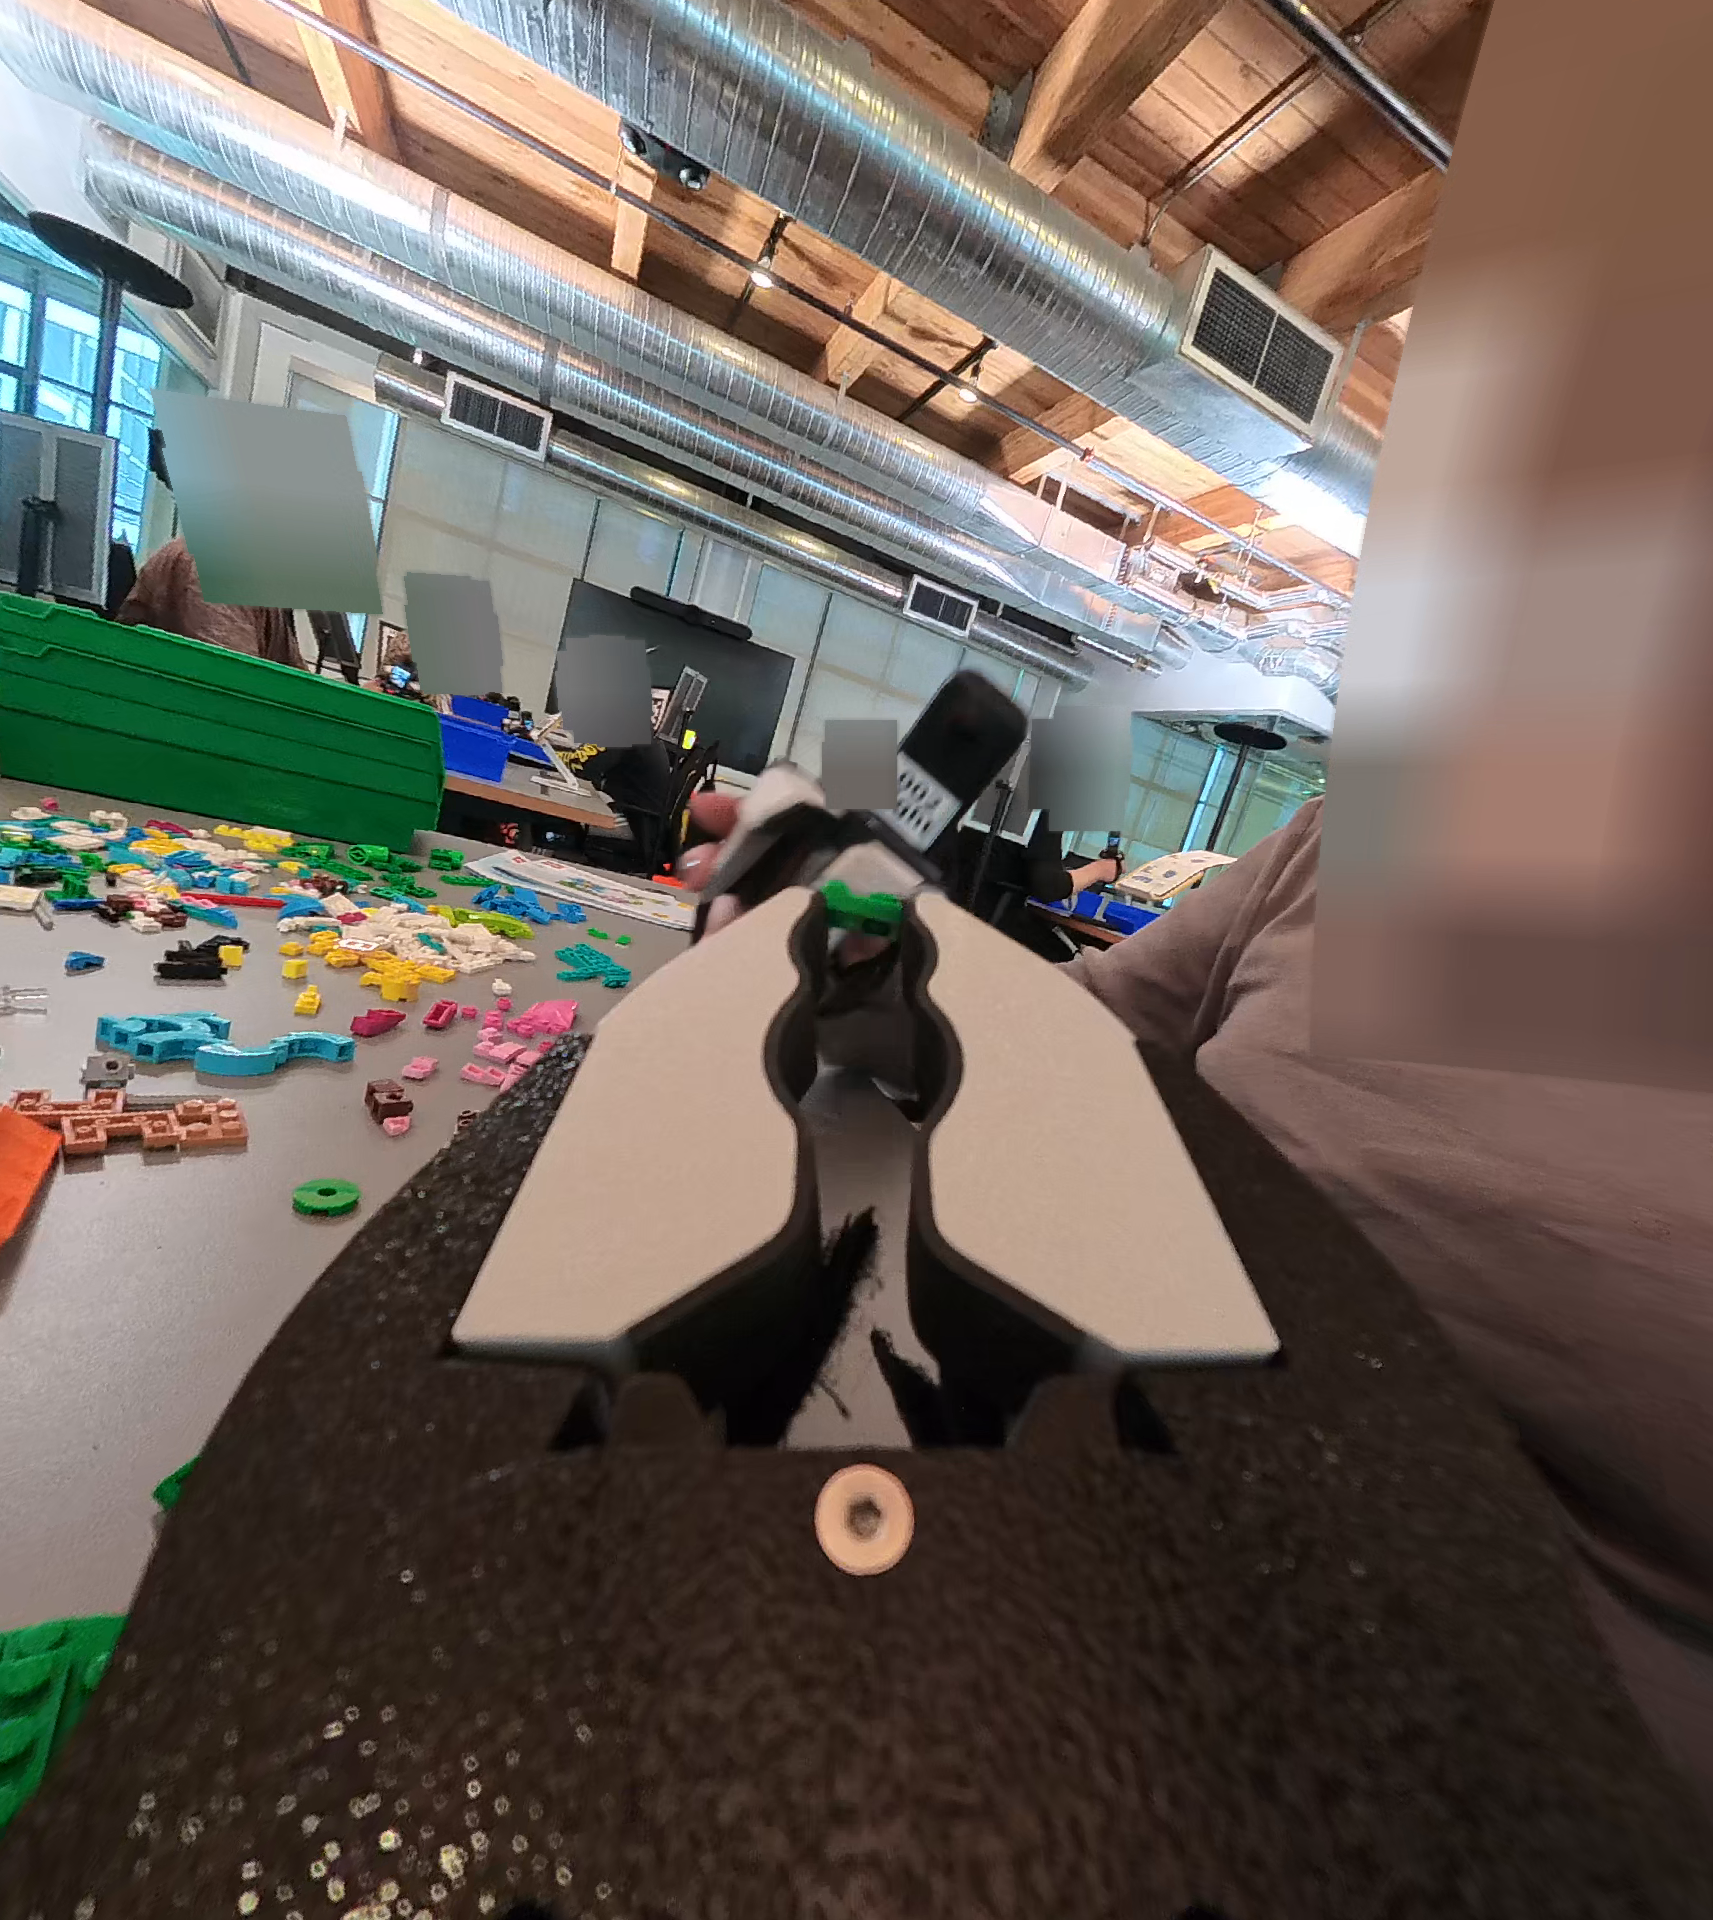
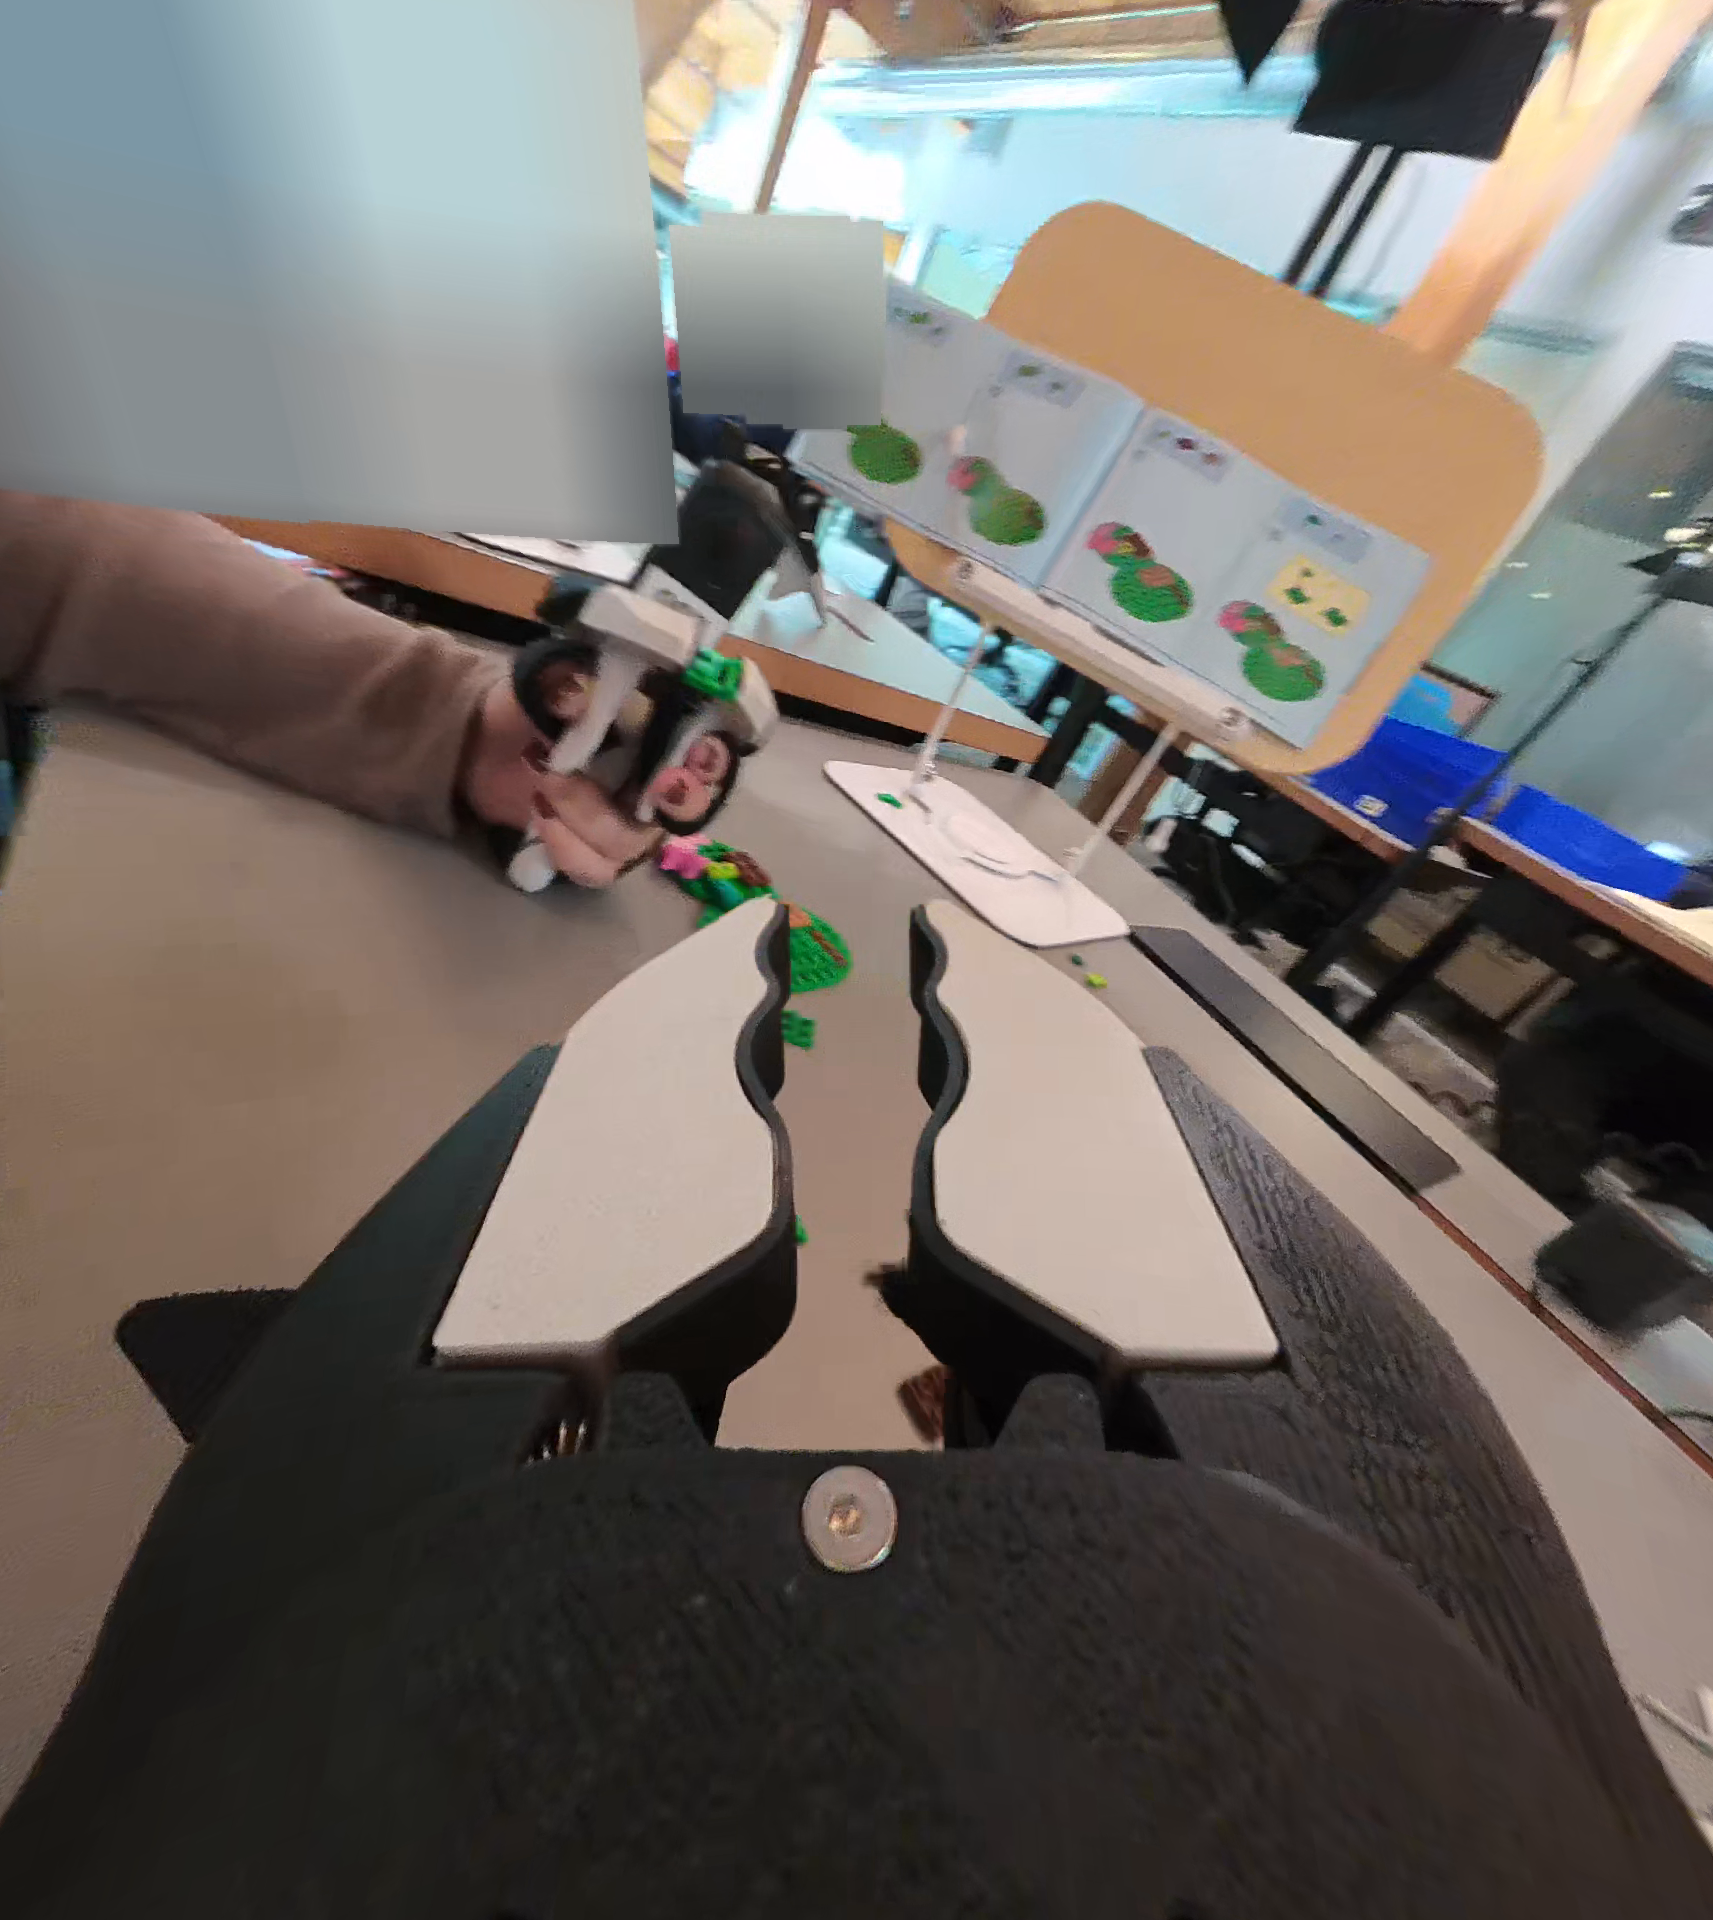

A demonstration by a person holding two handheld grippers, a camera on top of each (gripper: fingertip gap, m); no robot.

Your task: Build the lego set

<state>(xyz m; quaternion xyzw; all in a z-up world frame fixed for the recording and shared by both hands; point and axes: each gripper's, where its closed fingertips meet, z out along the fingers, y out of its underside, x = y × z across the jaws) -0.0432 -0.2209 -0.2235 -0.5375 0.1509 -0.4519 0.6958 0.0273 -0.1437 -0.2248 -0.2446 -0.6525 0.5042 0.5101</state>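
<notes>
— Where's the small green brick [image 1: 862, 906]?
— Pinched at the left hand-held gripper [image 1: 857, 914] tips, raised off the tabletop [image 2: 208, 1039].
— The build?
— Green round plates [image 2: 816, 951] with pink and brown pieces, lying flat farther along.

the left gripper [image 1: 862, 914], with pale grey fingers edged in black, is raised off the table, tips pinched together on a small green piece. the right gripper [image 2: 847, 920] points low, its fingers parted with nothing between.
</notes>
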